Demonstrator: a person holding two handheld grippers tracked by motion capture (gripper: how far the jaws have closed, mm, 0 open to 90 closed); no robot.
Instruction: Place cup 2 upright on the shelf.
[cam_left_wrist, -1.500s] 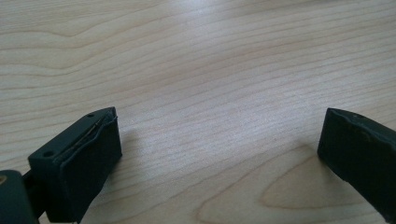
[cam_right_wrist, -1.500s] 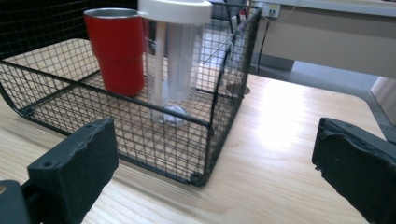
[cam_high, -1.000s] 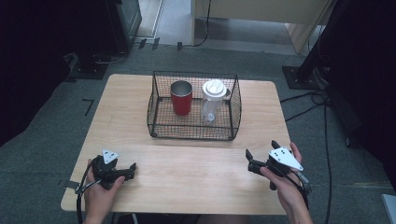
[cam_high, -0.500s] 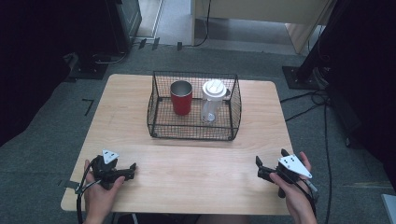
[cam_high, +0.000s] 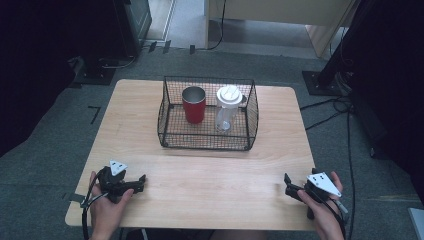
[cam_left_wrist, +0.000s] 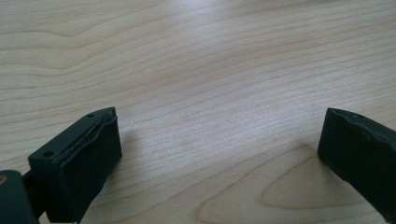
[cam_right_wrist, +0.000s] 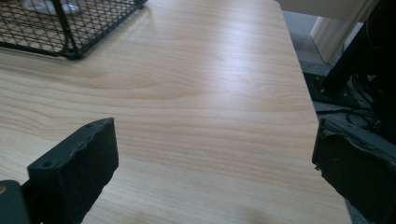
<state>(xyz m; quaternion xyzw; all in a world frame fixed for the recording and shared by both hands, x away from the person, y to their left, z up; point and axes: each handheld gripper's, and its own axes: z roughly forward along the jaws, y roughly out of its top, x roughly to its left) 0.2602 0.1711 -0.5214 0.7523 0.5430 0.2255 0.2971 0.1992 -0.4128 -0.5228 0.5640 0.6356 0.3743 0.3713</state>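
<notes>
Here, one wire basket (cam_high: 207, 137) with one red cup (cam_high: 194, 104) and one lidded bottle (cam_high: 227, 108); two grippers, left gripper (cam_high: 140, 182) and right gripper (cam_high: 289, 184), jaws wide apart, empty.

The worktop (cam_high: 200, 170) is a pale wooden board with rounded corners, standing on grey carpet in the middle of the frame; a black wire basket (cam_high: 207, 142) sits directly on it, just above centre. The two grippers rest low on it, the left gripper (cam_high: 141, 183) at lower left, the right gripper (cam_high: 289, 186) at lower right.
</notes>
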